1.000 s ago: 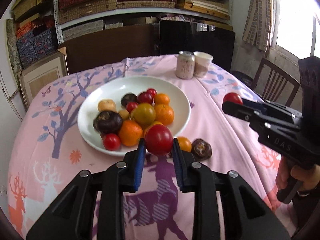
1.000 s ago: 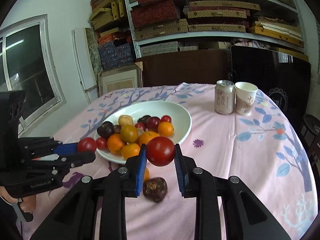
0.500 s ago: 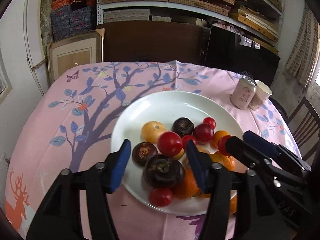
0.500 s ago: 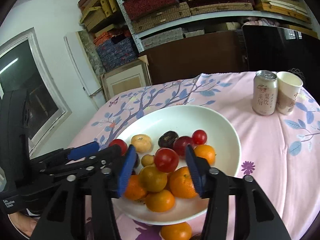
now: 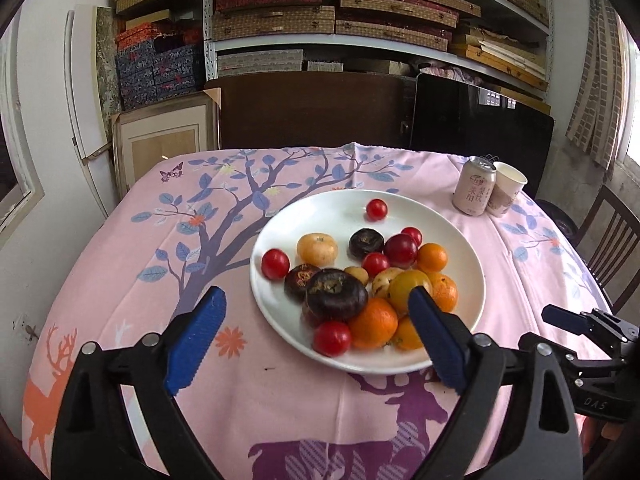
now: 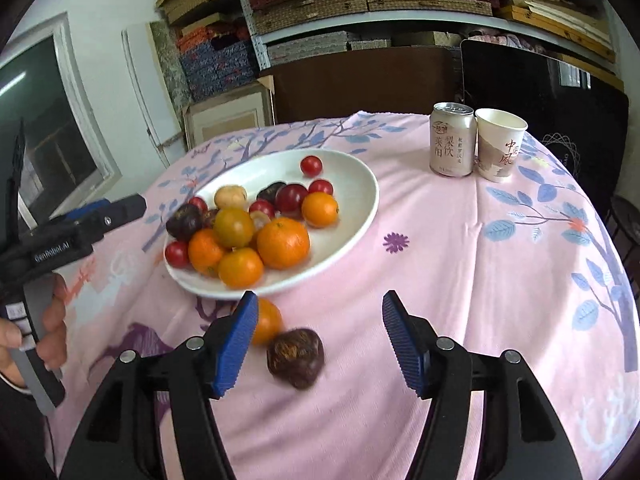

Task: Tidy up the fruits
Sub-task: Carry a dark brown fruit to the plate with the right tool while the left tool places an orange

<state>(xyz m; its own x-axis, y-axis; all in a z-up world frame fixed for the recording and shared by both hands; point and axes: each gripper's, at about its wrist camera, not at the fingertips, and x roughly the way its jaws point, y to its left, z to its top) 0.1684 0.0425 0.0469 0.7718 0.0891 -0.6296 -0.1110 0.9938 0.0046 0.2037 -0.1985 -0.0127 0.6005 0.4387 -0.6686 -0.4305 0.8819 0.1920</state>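
Observation:
A white plate [image 5: 460,236] [image 6: 360,184] on the pink tablecloth holds several tomatoes, oranges and dark purple fruits. One red tomato [image 5: 376,209] [image 6: 311,165] lies alone at the plate's far side. My left gripper [image 5: 316,336] is wide open and empty above the plate's near edge. My right gripper [image 6: 320,340] is wide open and empty above a dark purple fruit [image 6: 296,358] and an orange [image 6: 266,322] that lie on the cloth in front of the plate. The left gripper shows at the left of the right wrist view [image 6: 108,210].
A drink can [image 5: 474,187] [image 6: 452,140] and a paper cup [image 5: 506,188] [image 6: 498,146] stand at the far right of the table. A wooden chair [image 5: 612,248] is at the right. Shelves with boxes [image 5: 340,12] fill the back wall.
Both grippers let go of their red tomatoes onto the plate, opened wide and drew back toward the table's near edge.

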